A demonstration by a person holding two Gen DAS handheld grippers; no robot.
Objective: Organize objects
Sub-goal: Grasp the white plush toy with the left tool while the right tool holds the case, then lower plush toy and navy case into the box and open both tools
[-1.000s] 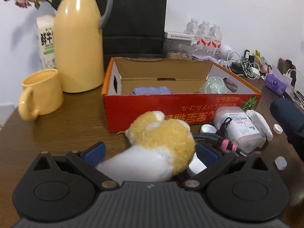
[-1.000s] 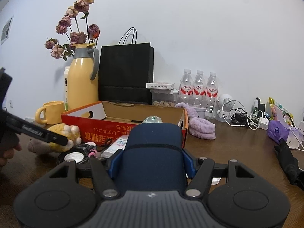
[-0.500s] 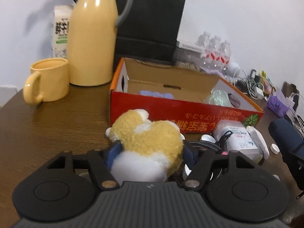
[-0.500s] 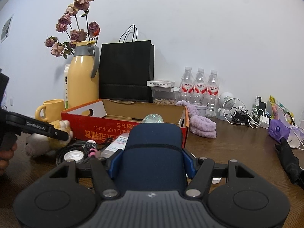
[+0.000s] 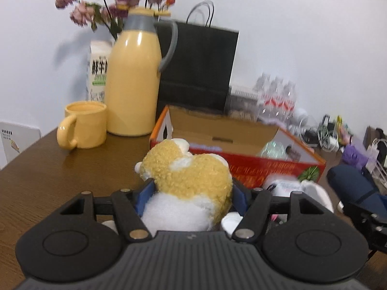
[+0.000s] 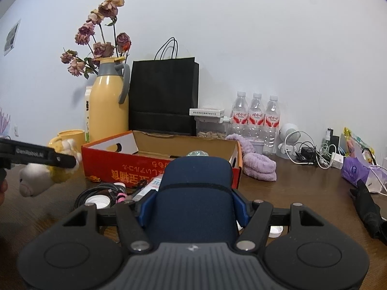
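Observation:
My left gripper (image 5: pixel 191 193) is shut on a yellow and white plush toy (image 5: pixel 188 176) and holds it above the wooden table, in front of the open red cardboard box (image 5: pixel 266 166). The toy (image 6: pixel 38 176) and the left gripper (image 6: pixel 58 159) also show at the left of the right wrist view. My right gripper (image 6: pixel 193 205) is shut on a dark blue rounded object (image 6: pixel 196 193) in front of the box (image 6: pixel 154 169). The box holds a clear greenish ball (image 5: pixel 273 148) and a blue item.
A yellow mug (image 5: pixel 83 125), yellow jug (image 5: pixel 135 82) with dried flowers, milk carton and black paper bag (image 5: pixel 200 70) stand behind the box. A black cable coil (image 6: pixel 96 193), white caps and a white bottle lie before it. Purple headbands (image 6: pixel 258 166), water bottles and chargers sit right.
My left gripper closed on the plush toy and lifted it off the table, moving up and back. The right gripper stayed nearly still with the blue object.

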